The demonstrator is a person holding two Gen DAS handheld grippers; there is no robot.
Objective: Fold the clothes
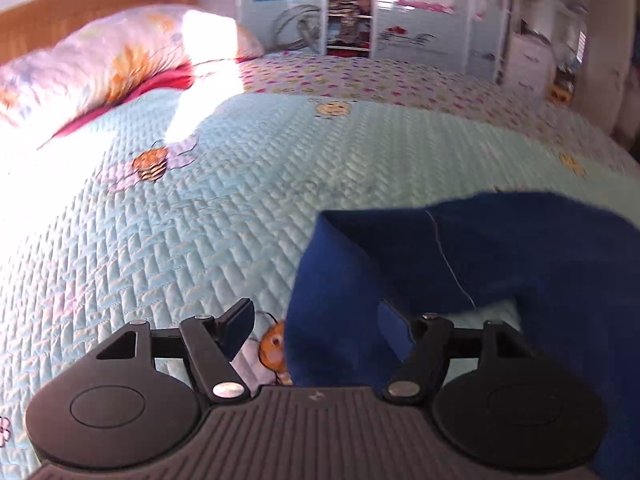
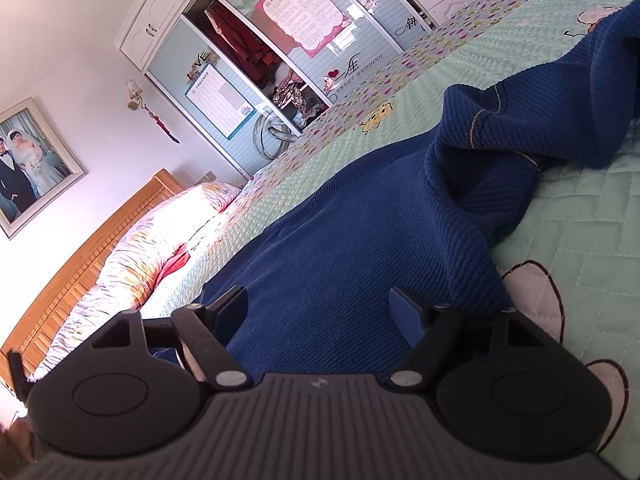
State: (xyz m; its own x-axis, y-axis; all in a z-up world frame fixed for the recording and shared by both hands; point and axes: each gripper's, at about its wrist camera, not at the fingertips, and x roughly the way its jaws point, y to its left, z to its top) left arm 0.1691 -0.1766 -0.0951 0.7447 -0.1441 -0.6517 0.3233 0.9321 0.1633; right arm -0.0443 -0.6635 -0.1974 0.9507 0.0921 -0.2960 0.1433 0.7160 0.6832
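A dark blue knit garment [image 1: 500, 256] lies on the pale green quilted bedspread [image 1: 200, 216]. In the left wrist view, a folded edge of it rises in a loop and drapes down between the fingers of my left gripper [image 1: 318, 322], covering part of the right finger. The jaws stand wide apart, open. In the right wrist view, the blue garment [image 2: 360, 224] spreads flat under and ahead of my right gripper [image 2: 318, 306], which is tilted and open just above the cloth. A bunched sleeve or hem with pale stitching lies further right.
A floral pillow [image 1: 104, 60] leans on a wooden headboard [image 2: 100, 248] at the bed's far end. White wardrobes [image 2: 280, 48] with sliding panels stand beyond the bed. A framed photo [image 2: 28, 160] hangs on the wall. Bare quilt [image 2: 592, 248] shows to the right of the garment.
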